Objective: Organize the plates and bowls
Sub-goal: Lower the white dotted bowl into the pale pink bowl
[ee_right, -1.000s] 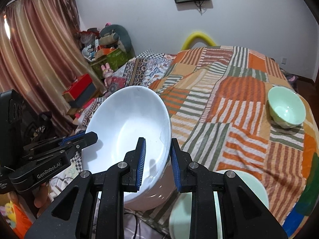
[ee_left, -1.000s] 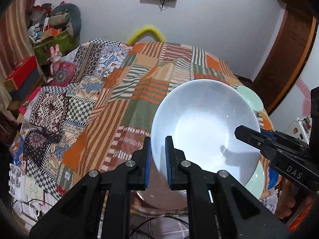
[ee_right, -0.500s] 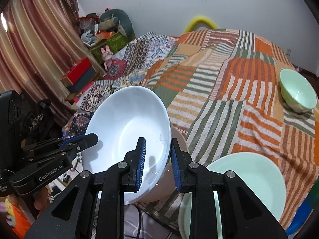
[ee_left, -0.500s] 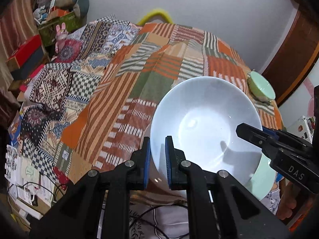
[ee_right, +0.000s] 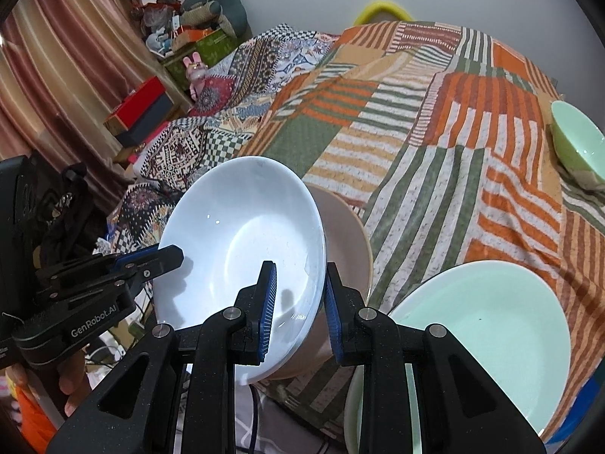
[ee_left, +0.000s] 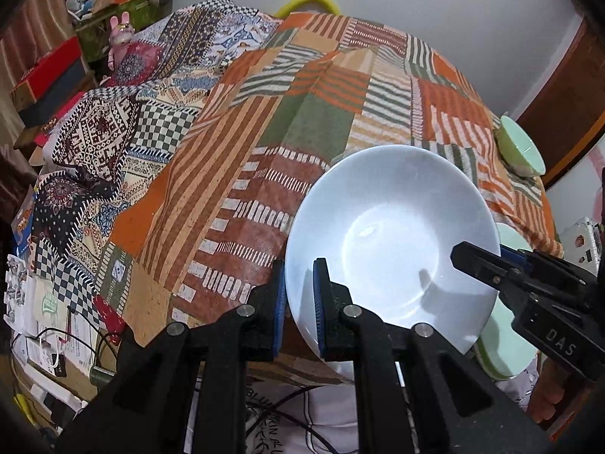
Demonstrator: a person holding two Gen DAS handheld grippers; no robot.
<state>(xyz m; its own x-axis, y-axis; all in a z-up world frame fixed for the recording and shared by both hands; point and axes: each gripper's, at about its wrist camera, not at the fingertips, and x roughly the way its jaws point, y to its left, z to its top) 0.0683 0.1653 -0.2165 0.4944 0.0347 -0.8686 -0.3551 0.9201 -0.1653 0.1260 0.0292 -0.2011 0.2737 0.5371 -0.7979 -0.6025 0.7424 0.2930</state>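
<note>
While a patchwork bed [ee_left: 302, 121] fills the scene, both tools hold one white bowl [ee_left: 389, 242] over its near edge. On the left, the left hand-held gripper [ee_left: 298, 302] is closed on the bowl's left rim, one blue pad inside and one outside. Gripping the rim this way probably keeps the wide bowl from swinging, since its weight is shared between two sides.

At the centre, the white bowl sits tilted, its hollow facing the viewer. From the right wrist view, a tan bowl [ee_right: 349, 242] lies just behind and below it, near the bed's edge. The two appear close together, but I cannot tell whether they touch. The white bowl looks to be either going into the tan one or coming out of it; which cannot be told.

To the right, the right hand-held gripper [ee_right: 298, 306] straddles the bowl's right rim. Its blue pads sit close on either side, though a slight gap shows at the outer pad, so a firm grip is likely but not certain.

Further right, a pale green plate [ee_right: 487, 336] rests at the near right corner of the bed, partly overhanging the edge. At the far right stands a small green bowl [ee_right: 578, 147], well apart from the others, probably awaiting sorting.
</note>
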